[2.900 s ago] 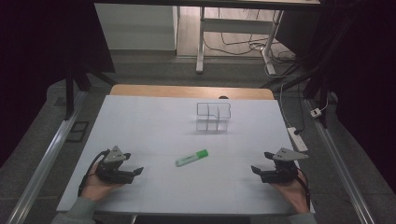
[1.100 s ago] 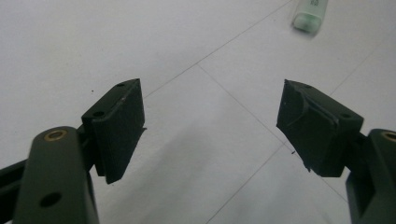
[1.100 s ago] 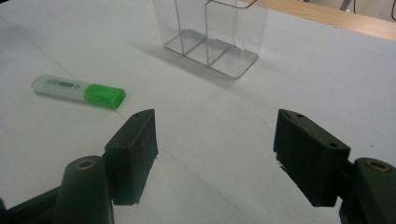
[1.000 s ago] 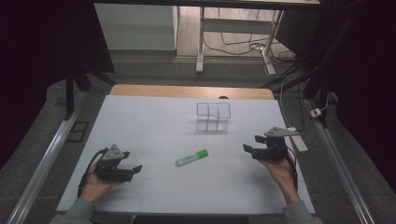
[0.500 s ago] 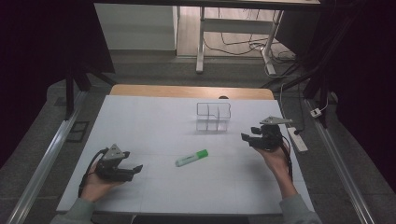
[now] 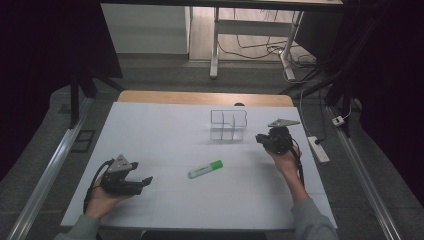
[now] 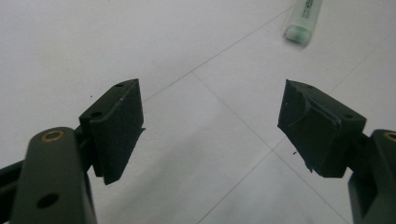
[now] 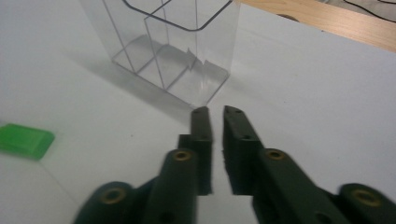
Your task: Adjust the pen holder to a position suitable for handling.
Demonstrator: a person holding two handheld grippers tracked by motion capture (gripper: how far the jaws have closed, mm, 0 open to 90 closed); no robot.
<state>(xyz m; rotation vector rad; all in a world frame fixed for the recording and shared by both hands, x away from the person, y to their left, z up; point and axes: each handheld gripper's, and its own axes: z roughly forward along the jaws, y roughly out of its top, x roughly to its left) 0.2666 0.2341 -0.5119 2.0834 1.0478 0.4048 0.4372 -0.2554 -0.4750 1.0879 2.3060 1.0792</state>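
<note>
A green highlighter (image 6: 205, 169) lies on the white table (image 6: 165, 130) near the middle; its pale end (image 7: 303, 18) and its green cap (image 8: 24, 141) appear in the gripper views. A clear divided plastic holder (image 6: 229, 124) stands upright behind it, also close ahead as the holder (image 8: 170, 44) in the right gripper view. My left gripper (image 6: 144, 181) rests at the front left with jaws wide apart and empty, the left gripper (image 7: 210, 121) aimed toward the highlighter. My right gripper (image 6: 260, 139) hovers just right of the holder; its jaws have just been closing and the right gripper (image 8: 215, 116) is shut, with nothing between its pads.
A wooden strip (image 6: 205, 98) borders the table's far edge. A white power strip (image 6: 318, 149) lies off the right edge. Metal rails run along both sides, and desk legs with cables (image 6: 250, 47) stand on the floor beyond.
My right gripper has moved from the front right up toward the clear holder, and its jaws have closed. The left gripper and the highlighter have stayed put.
</note>
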